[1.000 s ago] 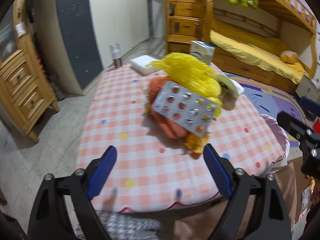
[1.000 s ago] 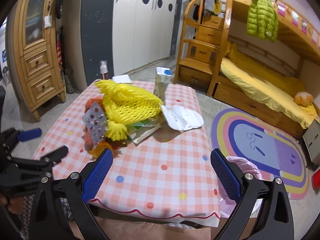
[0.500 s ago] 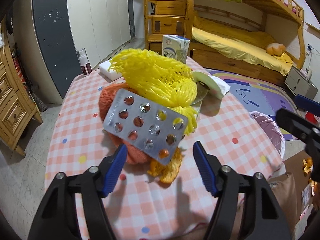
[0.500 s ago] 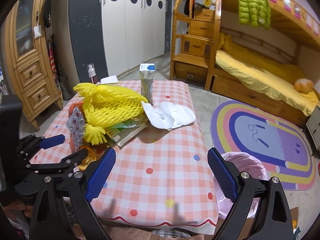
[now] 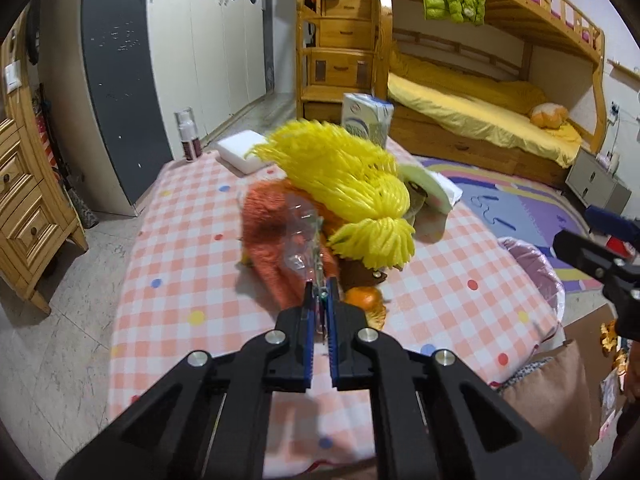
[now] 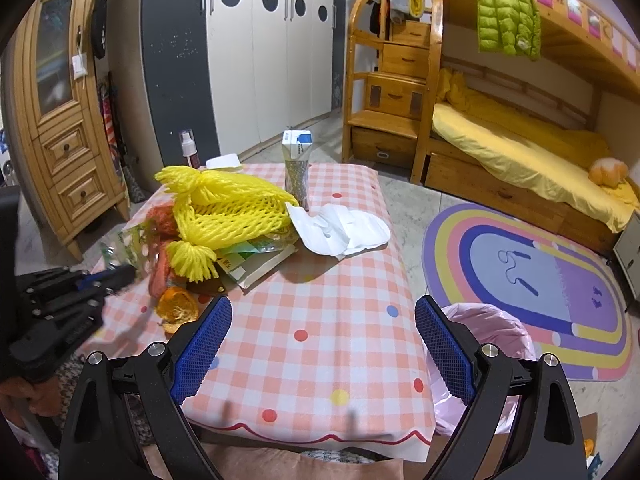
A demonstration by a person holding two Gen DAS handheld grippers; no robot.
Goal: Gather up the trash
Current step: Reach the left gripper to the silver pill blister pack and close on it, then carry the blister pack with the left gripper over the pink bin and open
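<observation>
Blister pack [image 5: 306, 240] between left fingers [image 5: 308, 312]

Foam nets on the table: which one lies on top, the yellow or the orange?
The yellow foam net; it is draped over the orange foam net, which lies on the checked tablecloth.

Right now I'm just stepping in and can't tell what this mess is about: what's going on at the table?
A person is clearing trash off the checked table with a gripper in each hand. The left gripper has just closed on the edge of the pill blister pack, which stands edge-on against the orange and yellow foam netting. The right gripper hangs open over the table's near edge, holding nothing. A pink-lined bin waits beside the table.
</observation>
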